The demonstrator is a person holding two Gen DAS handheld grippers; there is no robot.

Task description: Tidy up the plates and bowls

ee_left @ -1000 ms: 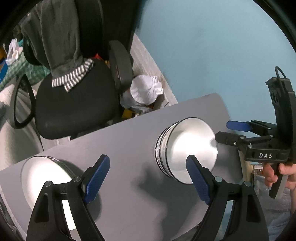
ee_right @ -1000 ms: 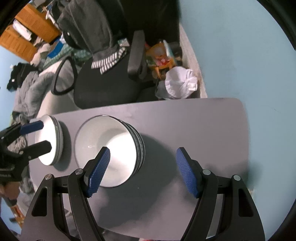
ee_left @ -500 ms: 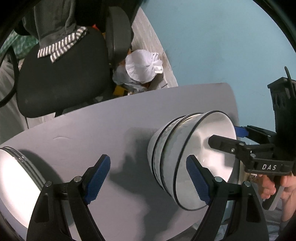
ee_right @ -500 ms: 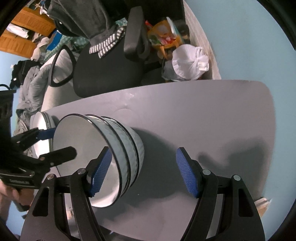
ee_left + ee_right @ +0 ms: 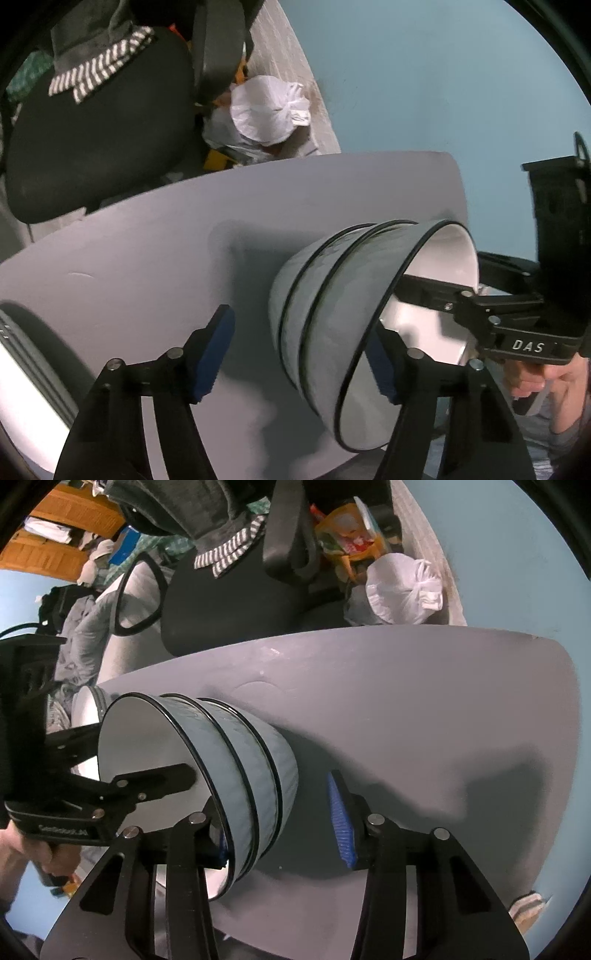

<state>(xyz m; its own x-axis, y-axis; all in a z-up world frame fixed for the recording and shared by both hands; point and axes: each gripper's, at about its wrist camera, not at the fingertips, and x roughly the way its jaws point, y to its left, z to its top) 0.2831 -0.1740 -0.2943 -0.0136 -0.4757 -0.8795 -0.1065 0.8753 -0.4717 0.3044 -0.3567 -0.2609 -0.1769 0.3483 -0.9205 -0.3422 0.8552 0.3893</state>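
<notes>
Three nested bowls, tipped sideways

We see the pale, black-rimmed bowl stack (image 5: 332,325) lower right; both grippers' fingers (image 5: 212,354) (image 5: 341,821) spread wide, straddling its rim.

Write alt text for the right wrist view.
A stack of three bowls on a grey table sits between two open claws: the right claw straddles its near rim, the left claw its far rim. A black chair stands behind.

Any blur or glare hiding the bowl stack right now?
Left wrist view: bowl stack rims slightly motion-smeared, white inside bright, no glare. Right wrist view: stack sharp; fisheye bows the table edge; heavy shadow on its right.
</notes>
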